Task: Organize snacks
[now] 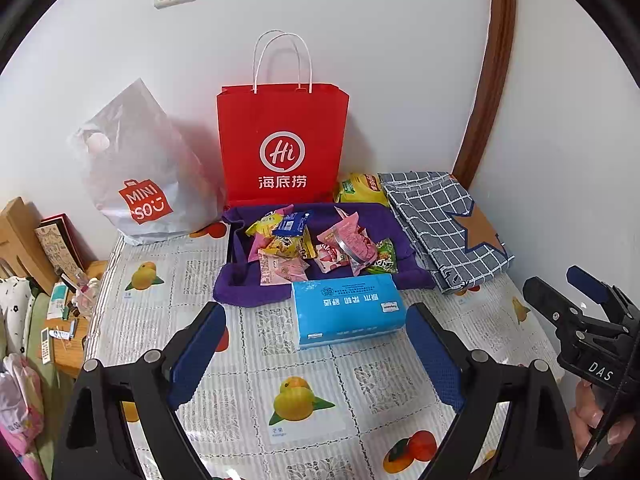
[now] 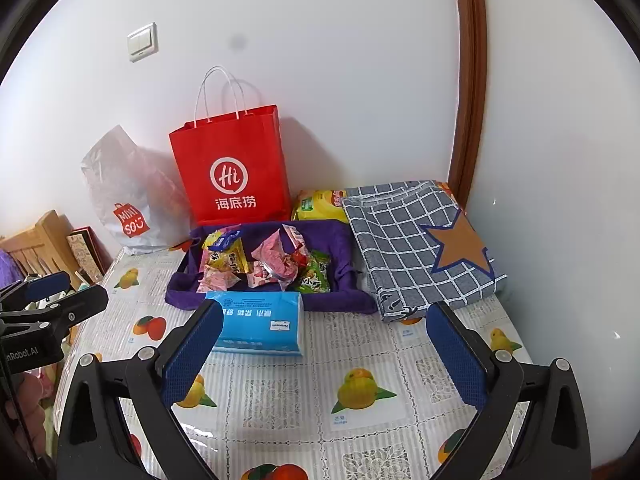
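Note:
Several wrapped snacks lie piled in a purple cloth tray on the fruit-print table. A yellow snack bag lies behind the tray. My left gripper is open and empty, held above the table in front of a blue tissue pack. My right gripper is open and empty, just right of the tissue pack. Each gripper also shows at the edge of the other's view, the right gripper and the left gripper.
A red paper bag and a white MINISO plastic bag stand against the wall. A folded checked cloth lies at the right. A cluttered wooden side table sits left of the table.

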The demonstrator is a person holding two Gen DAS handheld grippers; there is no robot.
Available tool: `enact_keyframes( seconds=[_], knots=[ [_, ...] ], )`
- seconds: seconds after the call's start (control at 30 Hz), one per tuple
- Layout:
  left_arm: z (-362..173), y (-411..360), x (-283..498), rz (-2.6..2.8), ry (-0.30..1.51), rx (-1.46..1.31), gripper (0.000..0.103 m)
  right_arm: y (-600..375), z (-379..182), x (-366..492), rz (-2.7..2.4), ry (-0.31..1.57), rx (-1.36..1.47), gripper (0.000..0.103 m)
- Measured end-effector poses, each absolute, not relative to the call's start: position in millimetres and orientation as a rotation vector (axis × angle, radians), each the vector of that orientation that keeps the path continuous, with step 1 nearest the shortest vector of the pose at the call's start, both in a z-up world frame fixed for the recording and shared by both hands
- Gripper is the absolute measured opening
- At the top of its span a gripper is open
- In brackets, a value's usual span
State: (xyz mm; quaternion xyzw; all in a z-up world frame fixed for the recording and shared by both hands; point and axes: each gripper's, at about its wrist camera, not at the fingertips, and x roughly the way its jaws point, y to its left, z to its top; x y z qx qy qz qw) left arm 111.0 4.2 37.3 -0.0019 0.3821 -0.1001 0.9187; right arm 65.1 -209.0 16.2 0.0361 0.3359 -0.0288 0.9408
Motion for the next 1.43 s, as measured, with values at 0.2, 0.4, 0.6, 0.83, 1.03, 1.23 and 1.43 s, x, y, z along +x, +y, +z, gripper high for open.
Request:
enact_keyframes(
  seconds=[0.2, 0.4, 0.6, 0.83, 1.03, 1.23, 1.43],
  knots=[
    [38.4, 4.6, 111.0, -0.204, 0.783, -0.002, 0.091, -209.0, 17.0, 65.0, -0.055, 0.683, 0.074, 0.1],
    [39.5, 6.7, 109.8, -0.202, 0.783, -0.007, 0.091, -208.6, 17.3, 64.1, -0.053, 0.682, 0.073, 0.1],
    [39.8, 9.0, 109.5, -0.198, 0.786, -0.012, 0.091, -207.3, 17.2, 63.0, -0.05, 0.683, 0.07, 0.1],
    [40.0, 10.0, 109.4, -0.192, 0.786, -0.013, 0.091, -207.4, 17.3, 62.9, -0.048, 0.681, 0.071, 0.1],
    [40.5, 10.4, 108.6, -0.189, 0.788, -0.015, 0.091, -206.3, 17.2, 63.4, -0.041, 0.68, 0.069, 0.1],
    [40.7, 10.5, 108.7, -0.188, 0.787, -0.015, 0.091, -206.0, 16.9, 62.8, -0.038, 0.679, 0.068, 0.1],
    [41.2, 11.6, 108.4, -0.184, 0.783, -0.013, 0.092, -203.9, 16.2, 62.4, -0.034, 0.677, 0.067, 0.101]
  ],
)
